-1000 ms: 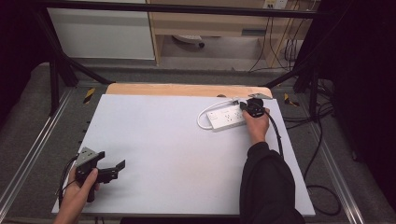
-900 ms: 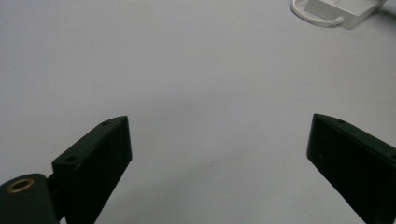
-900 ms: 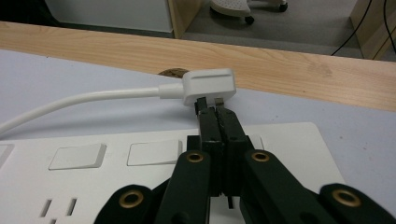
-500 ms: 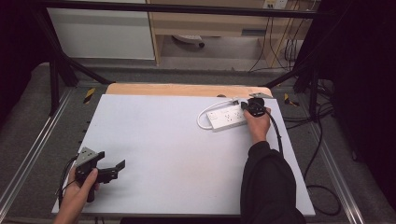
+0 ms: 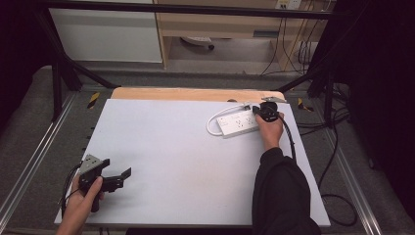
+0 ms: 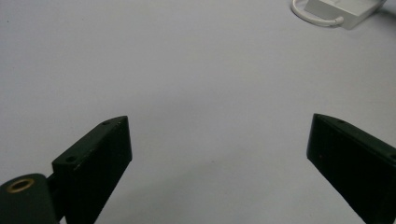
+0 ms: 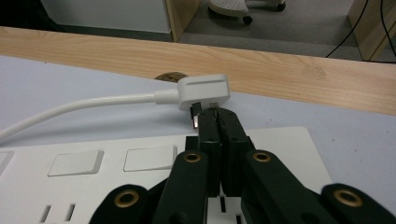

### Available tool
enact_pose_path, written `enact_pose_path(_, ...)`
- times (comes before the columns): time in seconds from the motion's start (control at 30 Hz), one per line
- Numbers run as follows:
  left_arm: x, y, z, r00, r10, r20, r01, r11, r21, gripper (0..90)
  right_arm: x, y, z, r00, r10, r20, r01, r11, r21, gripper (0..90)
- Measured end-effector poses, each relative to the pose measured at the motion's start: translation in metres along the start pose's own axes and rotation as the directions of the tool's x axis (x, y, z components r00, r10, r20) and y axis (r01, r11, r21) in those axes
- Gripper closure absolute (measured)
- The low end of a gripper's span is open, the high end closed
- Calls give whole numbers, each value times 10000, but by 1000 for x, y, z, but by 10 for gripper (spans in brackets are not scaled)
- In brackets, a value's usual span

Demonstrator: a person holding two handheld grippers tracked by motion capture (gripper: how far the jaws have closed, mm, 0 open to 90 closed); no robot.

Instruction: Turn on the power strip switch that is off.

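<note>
Fingers of my left gripper [image 6: 219, 163] stand spread wide with nothing between them, low over the bare white worktop [image 5: 186, 161] at its near left corner, where my left hand [image 5: 80, 203] holds the tool. Across the sheet, well apart from that hand, my right gripper [image 7: 218, 122] sits over the white power strip [image 5: 239, 123] at the far right of the worktop. Its fingers are pressed together, tips just under the white plug [image 7: 205, 91], beside the plug's metal prongs; whether they nip a prong I cannot tell. The plug's white cable [image 7: 79, 109] runs off to the left along the strip. Beyond it lies the worktop's wooden edge [image 7: 289, 77], then grey floor.
</note>
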State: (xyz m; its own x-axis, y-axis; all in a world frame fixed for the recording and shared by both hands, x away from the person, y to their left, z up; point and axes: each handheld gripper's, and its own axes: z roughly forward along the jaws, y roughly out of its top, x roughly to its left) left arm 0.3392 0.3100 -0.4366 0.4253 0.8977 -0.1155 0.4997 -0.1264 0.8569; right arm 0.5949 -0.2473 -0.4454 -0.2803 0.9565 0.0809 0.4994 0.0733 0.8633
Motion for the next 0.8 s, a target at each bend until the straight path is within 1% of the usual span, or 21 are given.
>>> enact_pose_path(0.3,0,0,0,10000,3,-10,-3,10000,6,66,-1,3,-2,9997,213,-77,-214,9997,-101,834)
enact_pose_path(0.63,0,0,0,10000,-1,-20,1,10000,2,66,-2,6,-5,9994,334,28,-333,9991,-243,756)
enact_pose_path(0.8,0,0,0,10000,-14,-28,14,10000,-5,66,-3,8,-6,9992,401,9,-401,9988,-284,724)
